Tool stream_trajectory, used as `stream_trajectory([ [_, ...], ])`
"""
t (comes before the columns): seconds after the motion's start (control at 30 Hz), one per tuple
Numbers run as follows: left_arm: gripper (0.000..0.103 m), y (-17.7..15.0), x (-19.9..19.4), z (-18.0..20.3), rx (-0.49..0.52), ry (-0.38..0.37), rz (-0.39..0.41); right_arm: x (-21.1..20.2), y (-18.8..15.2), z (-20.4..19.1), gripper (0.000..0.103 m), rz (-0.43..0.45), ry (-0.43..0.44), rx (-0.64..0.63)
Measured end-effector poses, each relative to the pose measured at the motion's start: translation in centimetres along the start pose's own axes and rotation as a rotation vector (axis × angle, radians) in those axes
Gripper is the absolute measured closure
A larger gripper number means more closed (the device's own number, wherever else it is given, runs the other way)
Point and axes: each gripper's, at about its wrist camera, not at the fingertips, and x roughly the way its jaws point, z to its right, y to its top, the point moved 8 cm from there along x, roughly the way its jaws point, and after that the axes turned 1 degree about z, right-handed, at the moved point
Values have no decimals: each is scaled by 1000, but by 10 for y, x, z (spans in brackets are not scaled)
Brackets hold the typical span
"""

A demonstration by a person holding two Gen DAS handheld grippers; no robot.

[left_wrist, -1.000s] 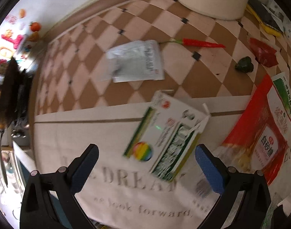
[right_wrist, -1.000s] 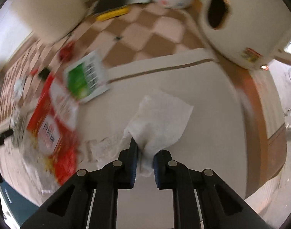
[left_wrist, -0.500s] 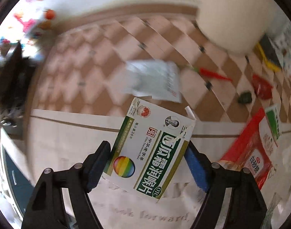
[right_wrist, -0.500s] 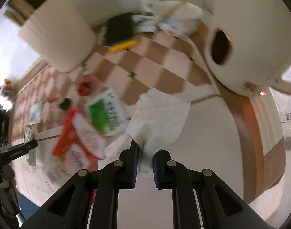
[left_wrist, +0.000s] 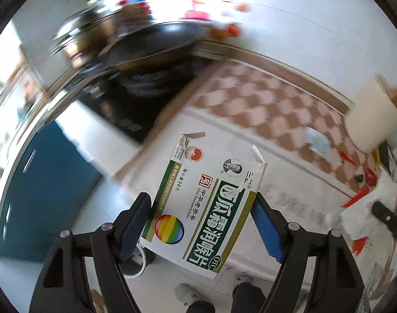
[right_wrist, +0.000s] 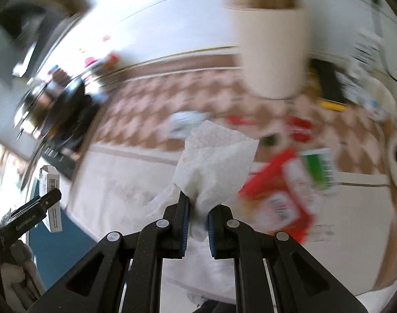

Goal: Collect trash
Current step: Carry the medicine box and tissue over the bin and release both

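A: We have both hands loaded now. A second ago the left gripper (left_wrist: 201,224) stood wide above the medicine box (left_wrist: 207,210) where it lay on the cloth near the table's front edge — now its fingers (left_wrist: 266,230) clamp the box by its long sides, still fairly wide because the box is wide, and it is up off the table.

B: And the right gripper (right_wrist: 198,224)?

A: Its fingers are nearly closed, pinching the paper towel (right_wrist: 214,161) by a bunched corner, as before. The towel hangs clear above the cloth, no longer draped on it.

B: So what changed is the lift?

A: Yes — both pieces have left the table and both views have swung toward the left end, past the stove (left_wrist: 135,96). We judge that we are carrying them to wherever trash goes, though we see no bin in either view.

B: What is left?

A: The red packet (right_wrist: 281,190), the green-labelled wrapper (right_wrist: 319,169) and small scraps on the checked part of the table remain.
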Motion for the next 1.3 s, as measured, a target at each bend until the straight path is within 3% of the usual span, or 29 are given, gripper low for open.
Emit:
stream_trajectory([
  [0.2,27,-48,-10,-128,-162,51,-13,33,-65,-145,91,-96,86,-184],
  [0.37,27,-106,7,-223,-287,80,-79,74,-152,-259,91,-214,148,-320],
  [0.6,27,-213,84,-350,-538,97,-226,166,-290,-365,91,-417,213,-446],
  [0.8,28,-326,208,-418,-762,79,-361,291,-407,-393,91,-595,205,-506],
  [1.03,28,-442,352,-435,-907,15,-489,460,-528,-403,91,-727,198,-612],
  [1.17,29,-485,400,-443,-945,-25,-522,528,-578,-407,91,-779,211,-666],
  [1.3,26,-507,423,-448,-966,-36,-540,566,-613,-407,90,-815,236,-712],
])
